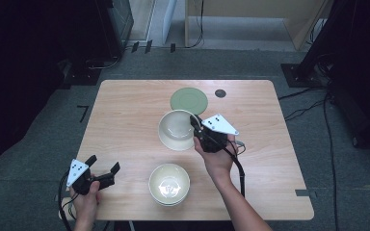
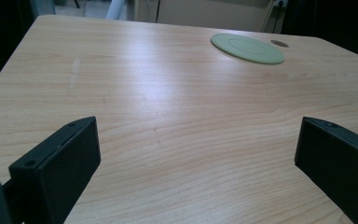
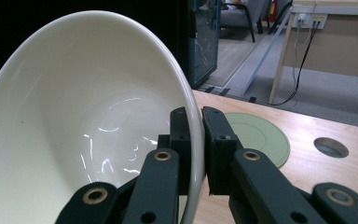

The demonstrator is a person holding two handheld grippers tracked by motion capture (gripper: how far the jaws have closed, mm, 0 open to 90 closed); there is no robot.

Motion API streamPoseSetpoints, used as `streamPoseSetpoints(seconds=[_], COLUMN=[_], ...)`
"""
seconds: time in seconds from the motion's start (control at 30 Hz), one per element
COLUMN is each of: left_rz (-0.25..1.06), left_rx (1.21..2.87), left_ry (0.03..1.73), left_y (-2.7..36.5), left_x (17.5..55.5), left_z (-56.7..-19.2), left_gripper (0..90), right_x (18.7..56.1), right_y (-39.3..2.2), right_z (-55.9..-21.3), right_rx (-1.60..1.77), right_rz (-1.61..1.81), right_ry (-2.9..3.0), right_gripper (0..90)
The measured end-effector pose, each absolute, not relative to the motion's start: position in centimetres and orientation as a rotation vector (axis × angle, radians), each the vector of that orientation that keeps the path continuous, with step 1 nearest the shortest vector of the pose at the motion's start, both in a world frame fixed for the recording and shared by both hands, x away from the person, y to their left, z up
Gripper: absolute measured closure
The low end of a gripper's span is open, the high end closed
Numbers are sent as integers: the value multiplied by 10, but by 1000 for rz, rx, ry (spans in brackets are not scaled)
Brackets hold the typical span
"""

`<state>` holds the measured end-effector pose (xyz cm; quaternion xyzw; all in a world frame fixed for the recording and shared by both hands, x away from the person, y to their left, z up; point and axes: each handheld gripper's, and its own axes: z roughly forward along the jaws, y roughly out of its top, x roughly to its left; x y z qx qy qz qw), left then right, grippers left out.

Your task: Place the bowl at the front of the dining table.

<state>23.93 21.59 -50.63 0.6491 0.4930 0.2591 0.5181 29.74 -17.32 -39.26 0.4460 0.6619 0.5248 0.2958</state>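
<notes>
My right gripper (image 1: 196, 123) is shut on the rim of a cream bowl (image 1: 175, 130), which hangs tilted over the middle of the wooden table (image 1: 125, 115). In the right gripper view the bowl (image 3: 84, 121) is pinched by its rim between the two black jaws of the gripper (image 3: 196, 116). A second cream bowl (image 1: 169, 184), seemingly a stack, stands near the front edge. A flat green plate (image 1: 188, 100) lies at the back centre. My left gripper (image 1: 104, 164) is open at the front left corner, nothing between its jaws; its own view shows bare wood and the green plate (image 2: 247, 47) far off.
A small round hole (image 1: 220, 93) sits in the tabletop to the right of the green plate. Cables run across the grey floor to the right of the table, and dark equipment stands to the left and right. A pale wooden desk stands beyond the table.
</notes>
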Motion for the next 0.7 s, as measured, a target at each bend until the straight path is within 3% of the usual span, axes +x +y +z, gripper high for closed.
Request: streamPoseSetpoints(seconds=[0.7], left_rz=[606], left_rx=[1591], left_ry=[1167], left_y=[212], left_x=[242], left_z=[-509], left_gripper=[0], right_x=[348], right_y=[-170], right_z=[-404], right_rx=[1199], right_rz=[1361], right_ry=[1733], right_gripper=[843])
